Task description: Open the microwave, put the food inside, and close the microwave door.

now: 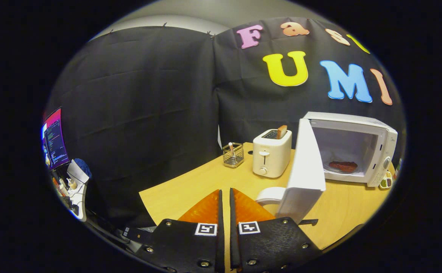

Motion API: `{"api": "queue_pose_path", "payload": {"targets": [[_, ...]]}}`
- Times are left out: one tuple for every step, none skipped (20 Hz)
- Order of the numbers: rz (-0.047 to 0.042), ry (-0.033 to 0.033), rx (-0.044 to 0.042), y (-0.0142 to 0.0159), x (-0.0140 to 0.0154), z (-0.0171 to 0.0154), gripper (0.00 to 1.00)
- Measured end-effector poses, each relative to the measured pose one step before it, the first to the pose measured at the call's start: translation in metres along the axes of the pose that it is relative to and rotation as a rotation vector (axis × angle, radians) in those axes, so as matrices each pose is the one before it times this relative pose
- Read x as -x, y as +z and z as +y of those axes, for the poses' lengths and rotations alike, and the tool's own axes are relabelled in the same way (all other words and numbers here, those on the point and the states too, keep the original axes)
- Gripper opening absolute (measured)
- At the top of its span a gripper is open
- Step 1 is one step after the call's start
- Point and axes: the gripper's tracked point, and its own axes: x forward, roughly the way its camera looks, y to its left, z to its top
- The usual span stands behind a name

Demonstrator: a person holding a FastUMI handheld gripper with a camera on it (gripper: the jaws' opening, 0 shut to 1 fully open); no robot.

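Hand-held gripper [224, 197]: ridged fingers, dark screw-studded mounts, each with a square black-and-white marker.

A: What carries everything?
B: A light wooden table [190, 185], lower centre.
A: And on it?
B: A wire holder [233, 154] mid-frame, a toaster [272, 156] just right, an open microwave [353, 149] at far right.

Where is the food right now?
The food lies on the plate inside the open microwave, right of the toaster, well beyond the shut gripper.
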Motion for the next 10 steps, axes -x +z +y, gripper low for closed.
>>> {"api": "queue_pose_path", "payload": {"targets": [[0.0041, 0.0124, -0.02588, -0.00139, -0.00151, -0.0006, 0.07], [-0.00184, -0.00009, -0.00833, 0.00117, 0.00551, -0.00336, 0.02], [-0.00327, -0.01102, 0.01329, -0.00001, 0.00132, -0.00539, 0.02], [-0.00235, -0.01473, 0.01652, -0.00009, 0.00289, -0.00589, 0.02], [0.00045, -0.01211, 0.00637, -0.0001, 0.00192, -0.00474, 0.02], [0.00163, -0.00698, -0.00638, 0.00045, 0.00133, -0.00603, 0.02], [0.00442, -0.00993, -0.01107, -0.00281, 0.00249, -0.00643, 0.02], [0.001, -0.01407, -0.00864, -0.0001, 0.00247, -0.00774, 0.02], [-0.00143, -0.01688, -0.00313, 0.00111, 0.00256, -0.00856, 0.02], [0.00085, -0.018, -0.00042, 0.00058, 0.00251, -0.009, 0.02]]}}
